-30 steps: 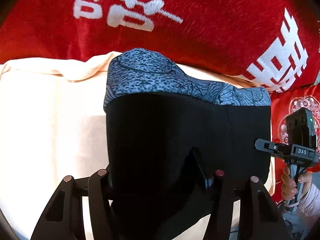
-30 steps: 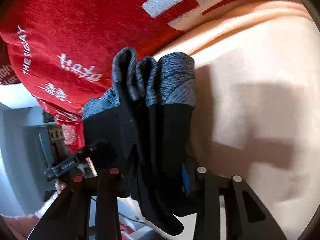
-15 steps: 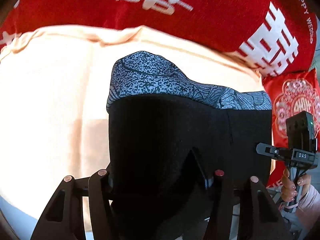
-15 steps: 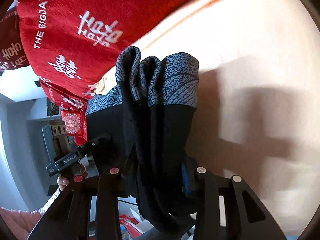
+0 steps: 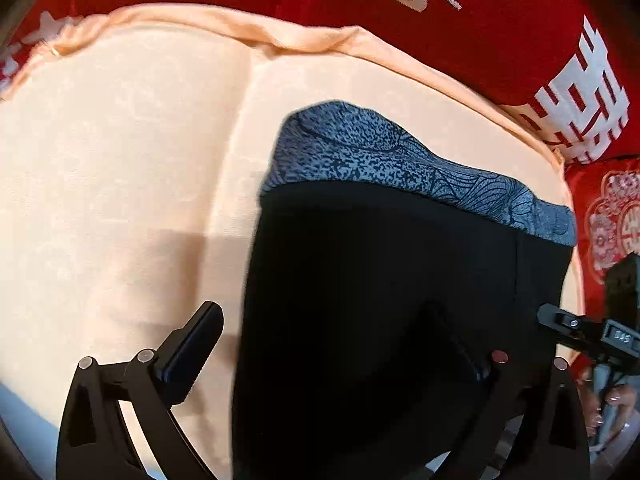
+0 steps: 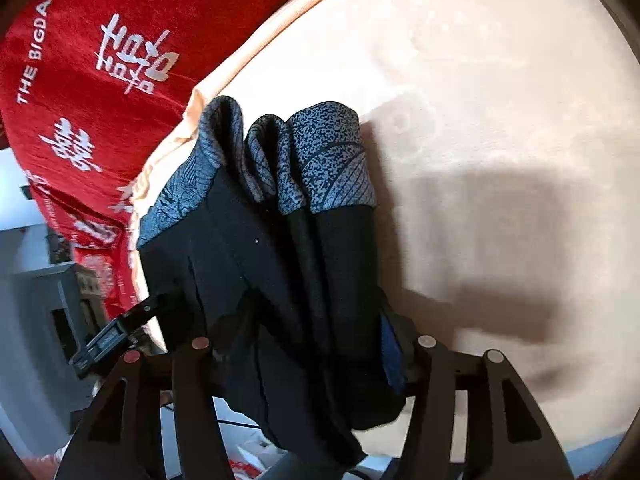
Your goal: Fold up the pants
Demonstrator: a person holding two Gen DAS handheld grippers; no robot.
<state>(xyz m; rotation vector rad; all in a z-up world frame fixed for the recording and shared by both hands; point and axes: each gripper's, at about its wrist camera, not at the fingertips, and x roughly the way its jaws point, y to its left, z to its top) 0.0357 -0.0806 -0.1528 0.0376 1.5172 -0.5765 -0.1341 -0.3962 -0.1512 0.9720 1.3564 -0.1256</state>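
Pants (image 5: 400,300): black, folded, over cream bed cover (image 5: 120,160).
Left gripper (image 5: 332,340) jaws: opening, wide, left finger clear of the cloth.
Right gripper (image 6: 304,328) jaws: opening, pants between.

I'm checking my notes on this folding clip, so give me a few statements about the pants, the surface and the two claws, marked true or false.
1. The pants are black with a grey patterned waistband. True.
2. The pants lie over a green towel. False: under them is a peach cloth.
3. The left claw is clamped tight on the fabric. False: its jaws are opening, and one finger stands clear of the pants.
4. A red blanket with white lettering lies beyond the peach cloth. True.
5. In the right wrist view the pants are bunched in folds between the right claw's fingers. True.
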